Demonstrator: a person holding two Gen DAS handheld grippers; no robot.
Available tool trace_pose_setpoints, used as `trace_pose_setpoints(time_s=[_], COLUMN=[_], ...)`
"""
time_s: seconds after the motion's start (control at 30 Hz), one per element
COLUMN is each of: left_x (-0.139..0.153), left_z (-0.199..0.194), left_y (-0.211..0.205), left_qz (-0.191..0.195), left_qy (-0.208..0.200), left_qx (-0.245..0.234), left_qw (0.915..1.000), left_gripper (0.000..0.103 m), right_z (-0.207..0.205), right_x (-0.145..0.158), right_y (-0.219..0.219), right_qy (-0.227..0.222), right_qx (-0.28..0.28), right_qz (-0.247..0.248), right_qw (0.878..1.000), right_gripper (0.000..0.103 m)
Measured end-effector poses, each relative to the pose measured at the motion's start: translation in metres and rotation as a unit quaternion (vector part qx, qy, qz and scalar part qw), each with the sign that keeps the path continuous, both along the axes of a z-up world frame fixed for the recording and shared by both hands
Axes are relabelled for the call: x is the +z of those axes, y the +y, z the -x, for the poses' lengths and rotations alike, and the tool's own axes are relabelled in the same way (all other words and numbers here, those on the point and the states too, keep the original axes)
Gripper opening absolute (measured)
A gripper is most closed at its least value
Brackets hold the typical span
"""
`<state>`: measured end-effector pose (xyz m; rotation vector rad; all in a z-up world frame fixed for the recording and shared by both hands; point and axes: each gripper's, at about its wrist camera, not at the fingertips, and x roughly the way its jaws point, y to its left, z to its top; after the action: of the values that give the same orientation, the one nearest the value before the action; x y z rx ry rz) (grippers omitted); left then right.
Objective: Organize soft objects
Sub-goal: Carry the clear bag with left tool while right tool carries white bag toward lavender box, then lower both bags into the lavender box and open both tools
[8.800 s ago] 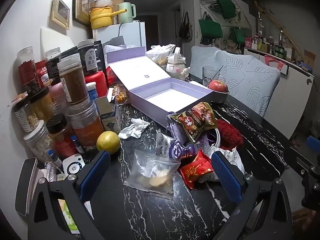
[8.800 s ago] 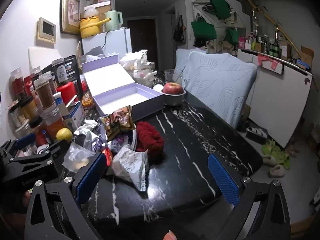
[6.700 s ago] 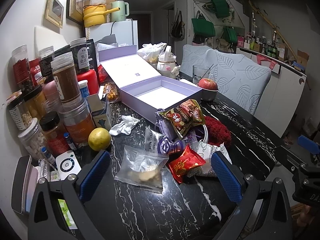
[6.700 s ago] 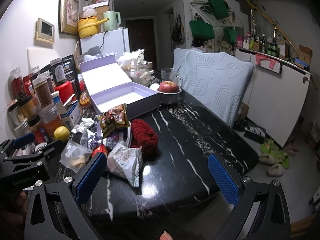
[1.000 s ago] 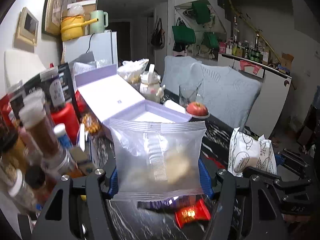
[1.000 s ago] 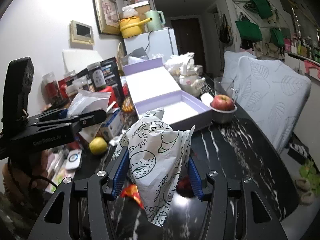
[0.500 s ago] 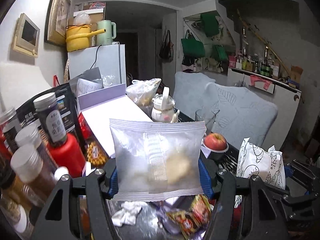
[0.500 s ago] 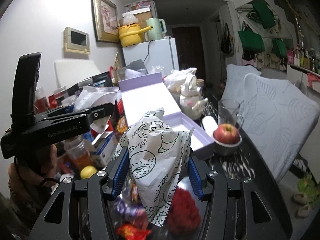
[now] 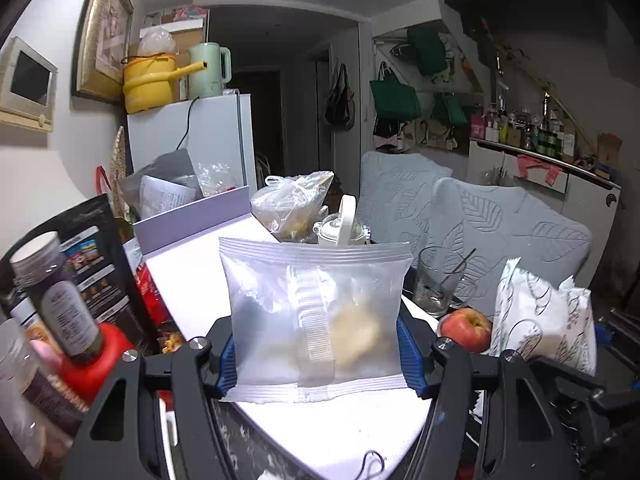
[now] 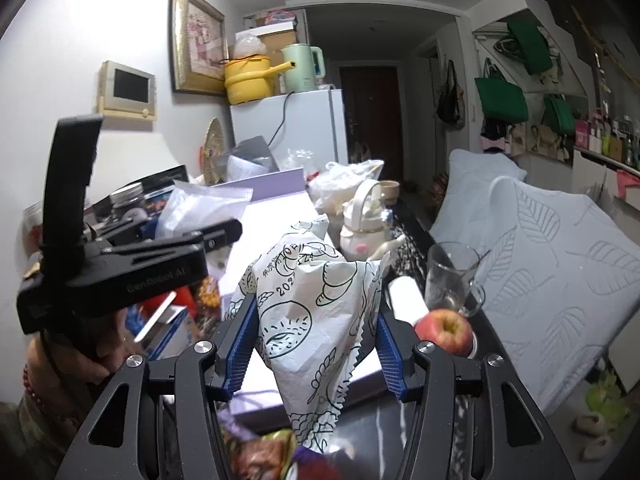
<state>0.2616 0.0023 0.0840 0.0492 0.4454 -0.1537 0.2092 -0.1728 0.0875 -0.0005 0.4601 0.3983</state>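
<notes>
Two claws up over the lavender box (image 9: 192, 276), which sits wide open on the bench with its lid tipped back to the far left. Left claw (image 9: 319, 354) is clamped on a clear zip bag (image 9: 316, 316) with something pale inside, held upright above the box's white floor. Right claw (image 10: 313, 348) is squeezing a white printed snack packet (image 10: 316, 320) just right of it, near the apple (image 10: 444, 328).

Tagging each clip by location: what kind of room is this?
Most likely a lived-in home kitchen or dining area. A white fridge carries a yellow pot and a green kettle, tote bags hang on the wall, and the table holds jars and an apple.
</notes>
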Motion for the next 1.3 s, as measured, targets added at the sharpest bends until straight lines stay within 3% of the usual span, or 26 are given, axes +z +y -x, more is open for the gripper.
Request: trace_pose_setpoints(time_s=[0.53, 0.73, 1.03, 1.23, 1.3], left_x=[-0.060, -0.088, -0.109, -0.126, -0.132], left_z=[-0.092, -0.109, -0.126, -0.139, -0.142], left_y=[-0.015, -0.011, -0.003, 0.005, 0.007], left_qz=[-0.043, -0.068, -0.072, -0.072, -0.070], left_qy=[0.078, 0.112, 0.160, 0.209, 0.224], left_qx=[0.028, 0.048, 0.069, 0.091, 0.088], left_qw=[0.9956, 0.9903, 0.9821, 0.9710, 0.9680], left_gripper=[0.063, 0.063, 0.063, 0.064, 0.069], right_z=[-0.087, -0.112, -0.145, -0.162, -0.168], right_x=[-0.015, -0.029, -0.050, -0.059, -0.063], right_y=[0.001, 0.008, 0.020, 0.027, 0.029], right_qy=[0.015, 0.027, 0.047, 0.061, 0.070], right_qx=[-0.010, -0.006, 0.009, 0.013, 0.022], right_qz=[0.024, 0.033, 0.039, 0.041, 0.038], right_qw=[1.000, 0.999, 0.998, 0.997, 0.997], right_gripper=[0.054, 0.054, 0.054, 0.054, 0.054])
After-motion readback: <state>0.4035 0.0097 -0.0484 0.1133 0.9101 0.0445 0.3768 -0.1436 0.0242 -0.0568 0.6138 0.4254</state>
